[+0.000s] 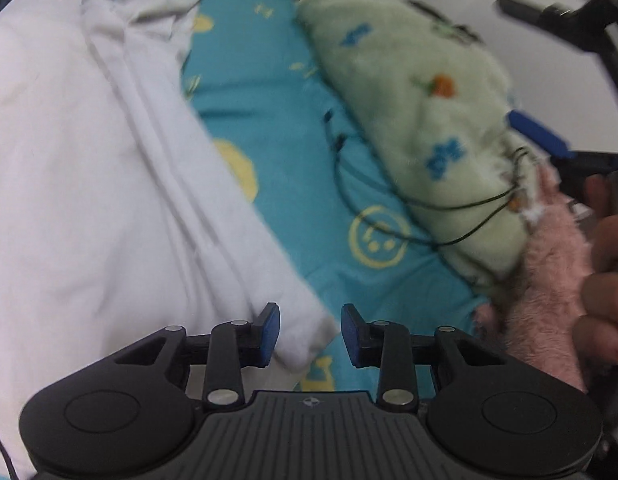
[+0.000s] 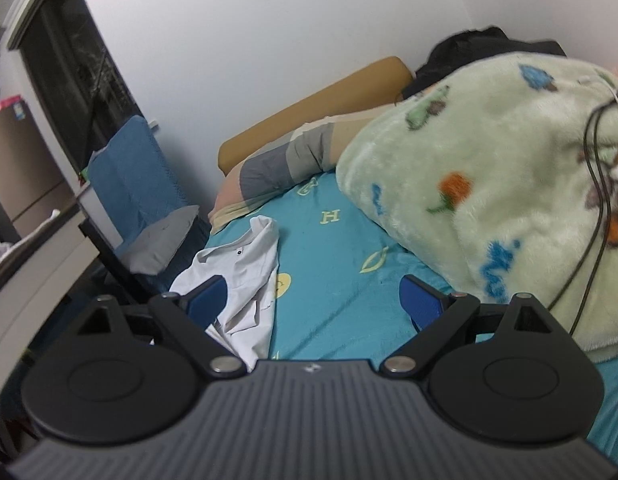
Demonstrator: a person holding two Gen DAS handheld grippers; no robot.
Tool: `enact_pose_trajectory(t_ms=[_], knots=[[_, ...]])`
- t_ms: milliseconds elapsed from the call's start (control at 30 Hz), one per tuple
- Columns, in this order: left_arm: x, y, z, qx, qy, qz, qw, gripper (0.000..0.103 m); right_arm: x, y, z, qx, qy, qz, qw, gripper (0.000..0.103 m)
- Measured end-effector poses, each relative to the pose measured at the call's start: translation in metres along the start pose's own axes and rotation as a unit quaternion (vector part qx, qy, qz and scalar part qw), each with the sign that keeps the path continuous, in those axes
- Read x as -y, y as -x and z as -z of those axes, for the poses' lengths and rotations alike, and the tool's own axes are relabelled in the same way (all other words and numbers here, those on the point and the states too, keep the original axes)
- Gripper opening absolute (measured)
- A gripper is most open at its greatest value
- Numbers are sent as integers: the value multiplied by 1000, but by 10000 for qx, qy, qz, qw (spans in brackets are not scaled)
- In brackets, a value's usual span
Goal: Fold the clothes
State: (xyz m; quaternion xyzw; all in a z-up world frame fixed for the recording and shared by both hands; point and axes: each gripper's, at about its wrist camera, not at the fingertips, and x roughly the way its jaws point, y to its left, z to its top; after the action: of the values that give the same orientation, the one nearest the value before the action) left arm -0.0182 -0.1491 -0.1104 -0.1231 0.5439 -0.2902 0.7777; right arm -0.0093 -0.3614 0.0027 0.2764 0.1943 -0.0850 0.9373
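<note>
A white garment (image 1: pixel 89 184) lies rumpled on the teal bed sheet (image 1: pixel 277 128), filling the left of the left wrist view. My left gripper (image 1: pixel 310 334) is open and empty, its jaws over the garment's lower corner and the sheet. In the right wrist view the same white garment (image 2: pixel 245 280) lies at the bed's left edge, collar end towards the pillows. My right gripper (image 2: pixel 313 300) is wide open and empty above the sheet (image 2: pixel 341 280), its left finger over the garment. The right gripper (image 1: pixel 557 148) also shows at the right edge of the left wrist view, blurred.
A green fleece blanket (image 2: pixel 489 184) with a black cable over it is heaped on the bed's right side. A pink fleece (image 1: pixel 549 280) lies by the hand. Pillows (image 2: pixel 293 160) sit at the head. A blue chair (image 2: pixel 137 184) stands beside the bed.
</note>
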Motion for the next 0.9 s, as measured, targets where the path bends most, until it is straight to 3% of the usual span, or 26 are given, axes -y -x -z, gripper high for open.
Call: enact_pose_trajectory(t_ms=[333, 467, 567, 600, 633, 667, 800, 900], knots=[[-19, -5, 3, -223, 581, -54, 9980, 53, 8, -9, 2, -200, -296, -197, 9992, 94], [-18, -9, 3, -222, 695, -18, 9973, 53, 6, -14, 4, -345, -309, -303, 9985, 94], [-27, -11, -1, -102, 898, 277, 9955, 47, 2, -16, 7, -385, -227, -337, 9984, 94], [-30, -13, -4, -48, 937, 366, 9949, 35, 0, -18, 9, -359, -150, -297, 9988, 94], [-34, -14, -5, -8, 977, 368, 9945, 11, -1, -21, 11, -343, -79, -248, 9991, 94], [-37, -15, -6, 26, 1017, 331, 9943, 6, -2, -25, 13, -390, -58, -151, 9991, 94], [-45, 11, -10, 238, 1111, 619, 9916, 4, 0, -35, 16, -498, -144, -50, 9986, 94], [-46, 49, -12, 284, 1111, 868, 9896, 4, 1, -28, 15, -347, -135, -108, 9992, 94]])
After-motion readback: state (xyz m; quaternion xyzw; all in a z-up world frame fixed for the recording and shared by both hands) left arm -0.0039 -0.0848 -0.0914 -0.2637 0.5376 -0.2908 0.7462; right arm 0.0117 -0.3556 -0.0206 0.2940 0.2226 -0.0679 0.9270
